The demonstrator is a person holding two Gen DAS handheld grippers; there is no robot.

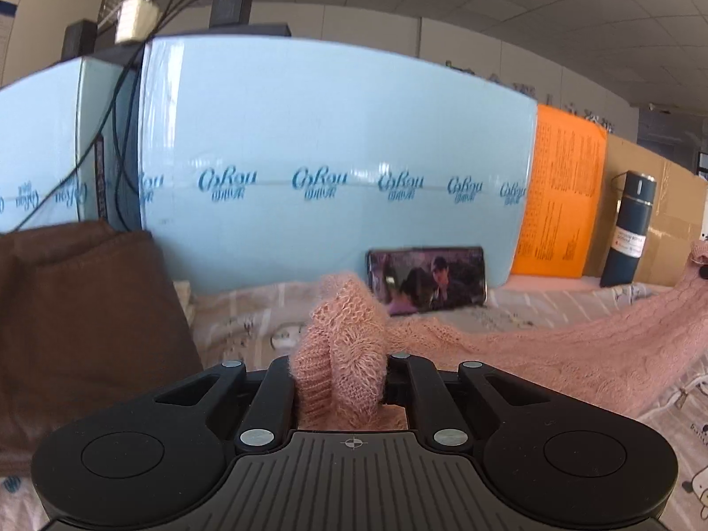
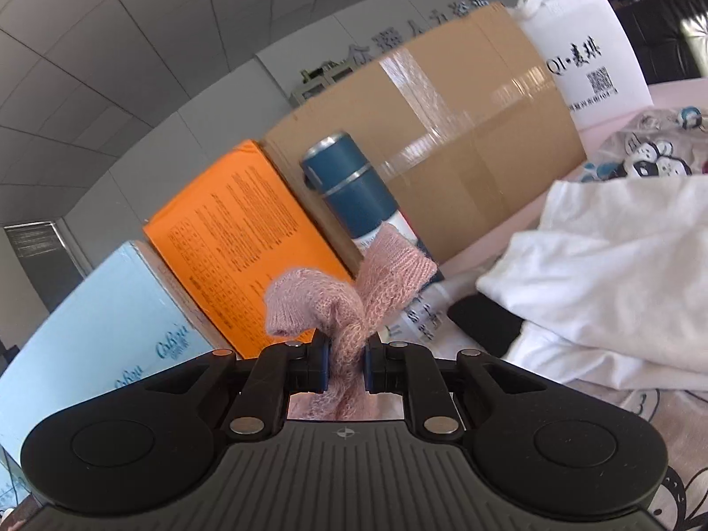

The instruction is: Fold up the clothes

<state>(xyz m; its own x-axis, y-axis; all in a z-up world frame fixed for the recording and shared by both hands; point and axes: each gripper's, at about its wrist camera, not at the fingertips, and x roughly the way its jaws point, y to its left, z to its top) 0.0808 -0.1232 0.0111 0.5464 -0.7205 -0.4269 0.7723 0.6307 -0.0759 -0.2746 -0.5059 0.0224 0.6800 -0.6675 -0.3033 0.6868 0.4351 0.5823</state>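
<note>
left wrist view: I see the left gripper (image 1: 340, 365) clamped on a bunched fold of the pink knit sweater (image 1: 553, 345); the rest of the knit runs off to the right in a slack band, raised above the printed bedsheet (image 1: 248, 323); brown garment (image 1: 79, 309) lies at left, phone (image 1: 427, 278) propped behind

right wrist view: right gripper (image 2: 346, 365) pinched tight on another bunch of the sweater, loose ends flop up past the pads; flask (image 2: 354, 186) and cardboard box (image 2: 464, 132) behind; white clothes (image 2: 610, 274) heaped at right

handling: my read is light, limp, stretchy, fuzzy; open knit may snag on pads or sag between grips

hold: I'd take ribbed hem or shoulder seams, not mid-panel, and keep the span taut
</note>
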